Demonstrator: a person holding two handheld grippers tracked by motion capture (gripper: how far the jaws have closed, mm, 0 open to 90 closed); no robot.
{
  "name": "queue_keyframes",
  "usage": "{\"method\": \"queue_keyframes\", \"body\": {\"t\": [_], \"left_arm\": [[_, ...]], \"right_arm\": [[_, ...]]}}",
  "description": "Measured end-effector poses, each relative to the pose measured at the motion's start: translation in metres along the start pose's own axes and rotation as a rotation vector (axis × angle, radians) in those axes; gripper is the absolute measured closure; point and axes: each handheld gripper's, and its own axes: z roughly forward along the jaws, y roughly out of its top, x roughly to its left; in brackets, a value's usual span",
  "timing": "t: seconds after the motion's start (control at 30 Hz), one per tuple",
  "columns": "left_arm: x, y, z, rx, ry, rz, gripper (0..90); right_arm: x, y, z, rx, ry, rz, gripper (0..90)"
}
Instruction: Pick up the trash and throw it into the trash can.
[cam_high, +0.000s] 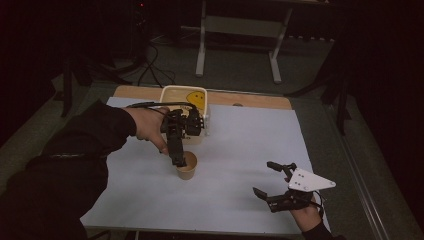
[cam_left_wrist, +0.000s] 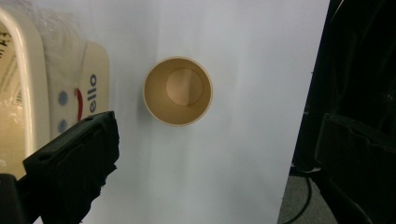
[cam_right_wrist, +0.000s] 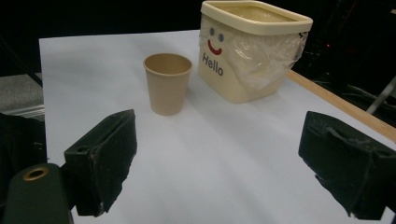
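Note:
A tan paper cup (cam_high: 187, 171) stands upright and empty on the white sheet, near the middle of the table. My left gripper (cam_high: 178, 159) hangs right over it, pointing down, jaws wide open and holding nothing. In the left gripper view the cup (cam_left_wrist: 178, 91) is seen straight down its mouth, ahead of the left gripper (cam_left_wrist: 219, 140). My right gripper (cam_high: 263, 177) rests low at the front right, open and empty. In the right gripper view the cup (cam_right_wrist: 167, 84) stands well beyond the right gripper (cam_right_wrist: 217, 140).
A cream bin (cam_high: 184, 93) with a smiley face, the word "Hello" and a clear plastic liner stands just behind the cup (cam_right_wrist: 243, 70), (cam_left_wrist: 28, 84). The white sheet (cam_high: 240, 145) covers a wooden table whose far edge (cam_high: 250, 100) shows. Dark floor and a table frame lie beyond.

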Motion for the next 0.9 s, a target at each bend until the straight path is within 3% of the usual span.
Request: {"method": "queue_keyframes", "body": {"t": [0.43, 0.6, 0.9], "left_arm": [[0.006, 0.003, 0.030, 0.016, -0.014, 0.016, 0.7], [0.007, 0.004, 0.051, 0.038, -0.029, 0.027, 0.7], [0.011, 0.006, 0.087, 0.087, -0.015, 0.049, 0.7]], "right_arm": [[0.001, -0.001, 0.002, 0.009, 0.006, -0.004, 11.5], [0.001, -0.001, 0.002, 0.014, 0.010, -0.003, 11.5], [0.001, -0.001, 0.003, 0.020, 0.016, -0.005, 11.5]]}}
